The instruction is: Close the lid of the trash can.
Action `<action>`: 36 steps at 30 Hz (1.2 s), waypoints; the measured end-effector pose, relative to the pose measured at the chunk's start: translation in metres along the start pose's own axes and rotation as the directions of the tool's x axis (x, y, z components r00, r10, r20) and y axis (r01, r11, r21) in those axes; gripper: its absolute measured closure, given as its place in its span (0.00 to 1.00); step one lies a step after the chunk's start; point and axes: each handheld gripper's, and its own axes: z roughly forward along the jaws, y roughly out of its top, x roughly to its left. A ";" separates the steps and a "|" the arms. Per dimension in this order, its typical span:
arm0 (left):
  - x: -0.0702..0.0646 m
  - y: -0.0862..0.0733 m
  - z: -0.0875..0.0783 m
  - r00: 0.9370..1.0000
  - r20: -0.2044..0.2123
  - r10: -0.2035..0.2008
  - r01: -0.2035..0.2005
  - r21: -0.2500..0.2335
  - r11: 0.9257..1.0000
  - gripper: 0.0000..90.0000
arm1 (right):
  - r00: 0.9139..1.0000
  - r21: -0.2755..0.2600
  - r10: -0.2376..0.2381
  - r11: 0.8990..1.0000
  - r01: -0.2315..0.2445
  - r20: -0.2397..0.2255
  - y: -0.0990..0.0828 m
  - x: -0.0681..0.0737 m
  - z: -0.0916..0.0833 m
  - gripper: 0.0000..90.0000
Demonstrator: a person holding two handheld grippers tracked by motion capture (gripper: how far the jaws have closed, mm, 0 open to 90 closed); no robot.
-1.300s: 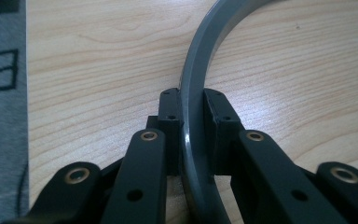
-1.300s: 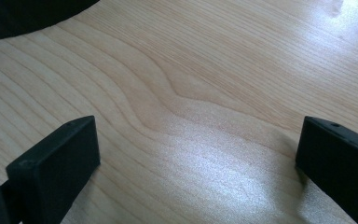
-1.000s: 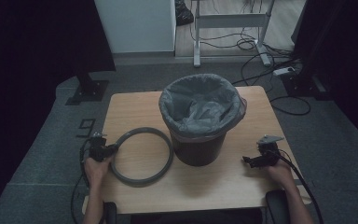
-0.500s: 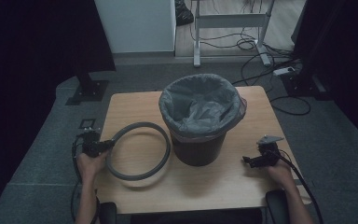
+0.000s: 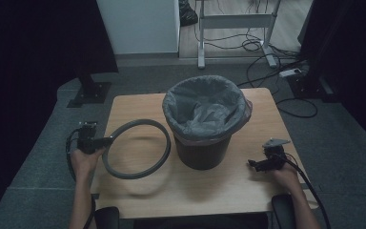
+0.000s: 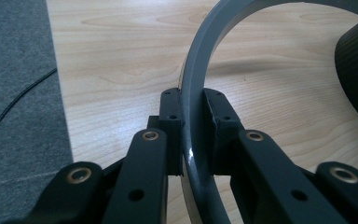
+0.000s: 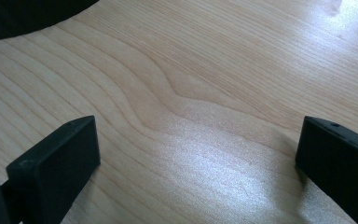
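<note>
While the right tongs [image 5: 253, 163] rest wide apart and idle beside the bin [image 5: 204, 119], the left tongs [image 5: 104, 140], clamped on the grey ring [image 5: 136, 149], have lifted it off the table [image 5: 209, 191] since a second ago, likely heading for the bin's bag-covered rim.

Grey ring [image 5: 137, 149], blk bin [image 5: 203, 153], wood-grain table [image 5: 190, 191]

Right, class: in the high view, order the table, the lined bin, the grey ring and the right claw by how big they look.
1. table
2. lined bin
3. grey ring, close to the bin in width, so a narrow call
4. right claw
</note>
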 end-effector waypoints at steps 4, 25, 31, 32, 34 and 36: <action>0.000 0.006 -0.008 1.000 0.000 0.005 -0.005 -0.001 1.000 0.88 | 1.000 0.000 0.000 1.000 0.000 0.000 0.000 0.000 0.000 0.00; -0.001 0.055 -0.061 1.000 0.015 -0.020 0.020 0.011 1.000 0.88 | 1.000 0.002 0.000 1.000 0.000 0.002 0.000 0.000 0.000 0.00; -0.006 0.070 -0.076 1.000 0.004 -0.011 0.011 0.012 1.000 0.88 | 1.000 0.002 0.000 1.000 0.000 0.003 0.000 0.000 0.000 0.00; -0.008 0.075 -0.082 1.000 0.000 -0.007 0.007 0.011 1.000 0.88 | 1.000 0.002 0.000 1.000 0.000 0.003 0.000 0.000 0.000 0.00; -0.008 0.077 -0.084 1.000 -0.002 -0.006 0.006 0.011 1.000 0.88 | 1.000 0.002 0.000 1.000 0.000 0.003 0.000 0.000 0.000 0.00; -0.009 0.083 -0.091 1.000 -0.002 -0.007 0.007 0.005 1.000 0.88 | 1.000 0.002 0.000 1.000 0.000 0.003 0.000 0.000 0.000 0.00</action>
